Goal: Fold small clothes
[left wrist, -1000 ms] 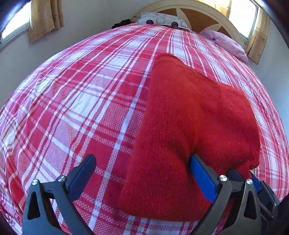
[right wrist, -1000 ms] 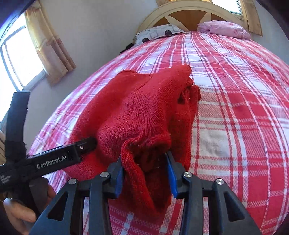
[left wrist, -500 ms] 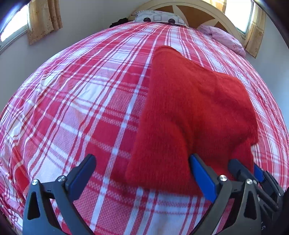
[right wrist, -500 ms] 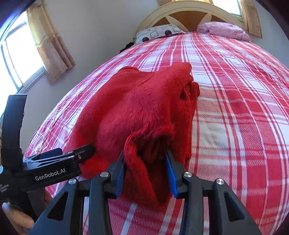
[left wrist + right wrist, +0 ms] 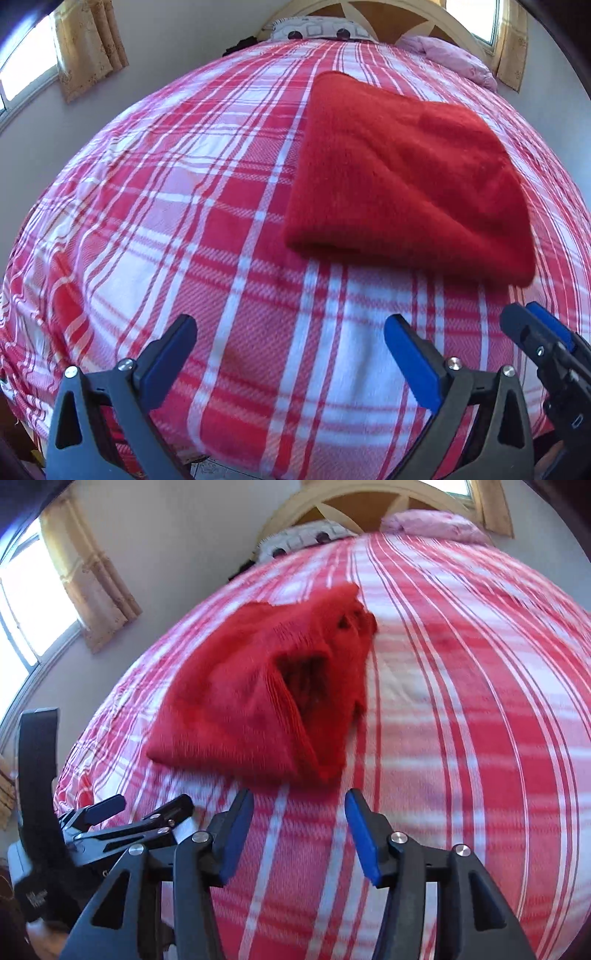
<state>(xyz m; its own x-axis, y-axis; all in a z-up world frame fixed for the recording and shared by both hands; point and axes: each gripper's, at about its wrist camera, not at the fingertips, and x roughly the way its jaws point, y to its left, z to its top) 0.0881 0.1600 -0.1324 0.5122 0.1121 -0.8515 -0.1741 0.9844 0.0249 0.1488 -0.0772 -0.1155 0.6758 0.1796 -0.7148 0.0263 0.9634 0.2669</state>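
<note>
A folded red knit garment lies on the red-and-white plaid bedspread. In the right wrist view the red garment shows an open cuff or hem facing me. My left gripper is open and empty, held a short way in front of the garment's near edge. My right gripper is open and empty, just short of the garment's near corner. The left gripper also shows at the lower left of the right wrist view, and the right gripper at the lower right of the left wrist view.
A wooden headboard stands at the far end with a patterned pillow and a pink pillow. Curtained windows are on the left wall. The bed's near edge is right below the left gripper.
My right gripper has let go of the red garment and opened. Both grippers have pulled back toward the foot of the bed, leaving the garment lying folded.
</note>
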